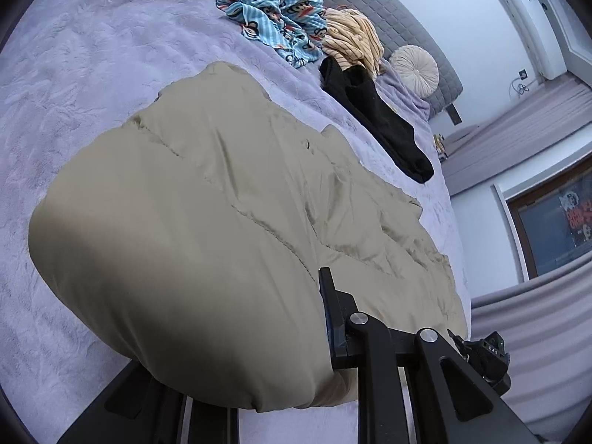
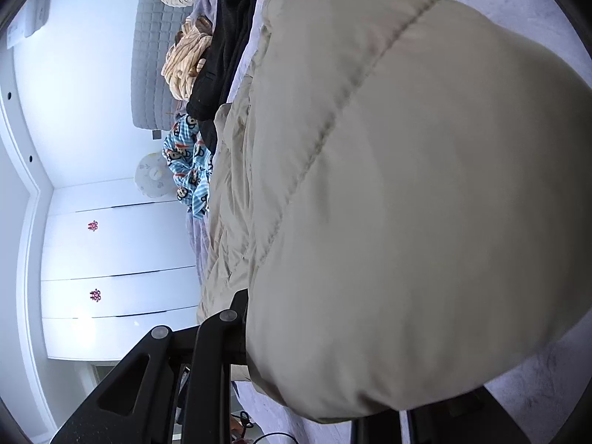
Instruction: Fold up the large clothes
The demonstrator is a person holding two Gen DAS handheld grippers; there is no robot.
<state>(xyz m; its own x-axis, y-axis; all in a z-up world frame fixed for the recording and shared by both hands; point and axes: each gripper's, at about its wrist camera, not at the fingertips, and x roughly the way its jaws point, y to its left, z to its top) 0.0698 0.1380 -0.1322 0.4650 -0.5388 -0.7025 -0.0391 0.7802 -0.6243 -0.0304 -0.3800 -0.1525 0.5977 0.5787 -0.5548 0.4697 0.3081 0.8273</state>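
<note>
A beige quilted jacket (image 1: pixel 222 185) lies spread on the lavender bed cover (image 1: pixel 92 74). Its near end bulges up between the fingers of my left gripper (image 1: pixel 236 362), which is shut on it. The right finger (image 1: pixel 329 314) presses the fabric; the left finger is hidden under the bulge. In the right wrist view the same jacket (image 2: pixel 407 185) fills the frame, and my right gripper (image 2: pixel 333 370) is shut on a thick fold of it. Only its left finger (image 2: pixel 236 325) shows beside the cloth.
Behind the jacket lie a blue monkey-print garment (image 1: pixel 273 3), a yellow striped one (image 1: pixel 351 33) and a black one (image 1: pixel 377 111). A round cream cushion (image 1: pixel 414 66) leans on the grey headboard (image 1: pixel 388 7). White wardrobe doors (image 2: pixel 111 244) stand beyond the bed.
</note>
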